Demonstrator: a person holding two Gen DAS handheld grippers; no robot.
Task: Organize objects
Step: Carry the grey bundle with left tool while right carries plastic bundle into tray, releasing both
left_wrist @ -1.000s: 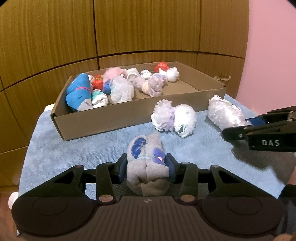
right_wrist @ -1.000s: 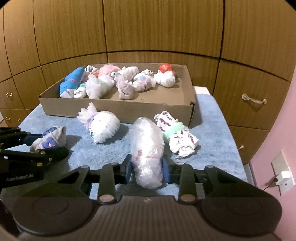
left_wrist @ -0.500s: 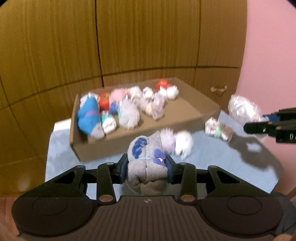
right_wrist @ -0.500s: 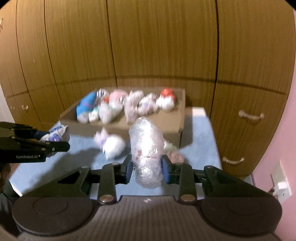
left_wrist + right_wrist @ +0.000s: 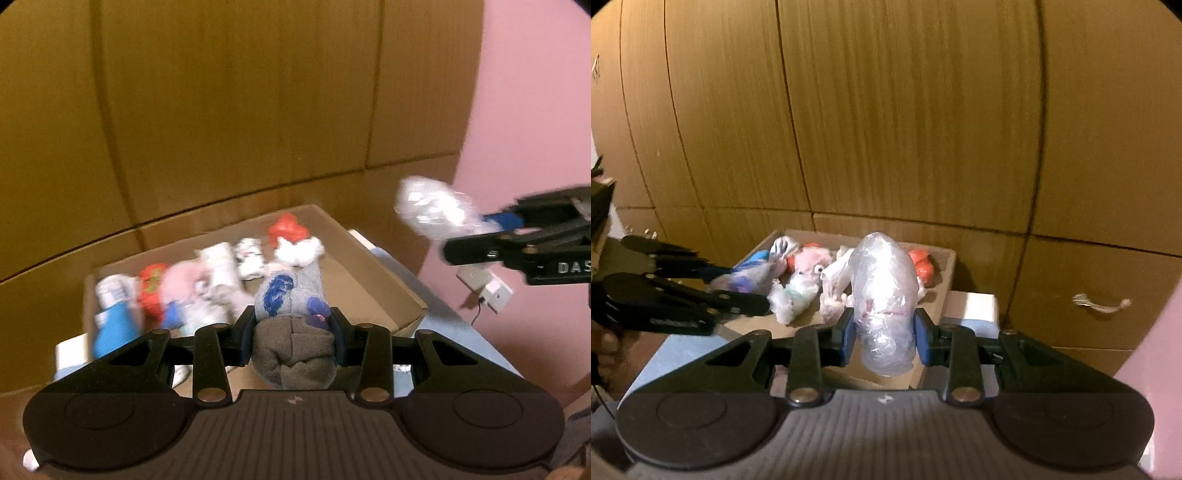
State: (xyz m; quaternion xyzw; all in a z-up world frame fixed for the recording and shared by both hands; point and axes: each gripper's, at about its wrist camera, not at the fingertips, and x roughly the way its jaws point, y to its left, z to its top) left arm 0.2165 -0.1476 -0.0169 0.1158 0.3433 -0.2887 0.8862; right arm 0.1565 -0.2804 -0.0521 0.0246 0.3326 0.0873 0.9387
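— Well, was any writing made out?
— Only "DAS", in white letters, was read on the side of the right gripper (image 5: 476, 232) in the left wrist view; the print on the left gripper's side in the other view was too blurred to be read.

— And what was held in the containers?
— One open cardboard box (image 5: 391, 295) was seen on a blue-covered table (image 5: 454, 332). It was filled along its far side with rolled sock bundles: a blue one (image 5: 112, 325), a red one (image 5: 151, 291), a pink fluffy one (image 5: 809, 260) and a red-and-white one (image 5: 293, 240), among paler ones.

— How were the carried things described?
— A grey rolled sock bundle (image 5: 291, 332) with blue patches was clamped between the pads of the left gripper (image 5: 291, 328), its jaws set narrowly against it, above the box's near edge. A clear plastic-wrapped bundle (image 5: 884, 299) was gripped by the right gripper's close-set jaws, also raised over the box.
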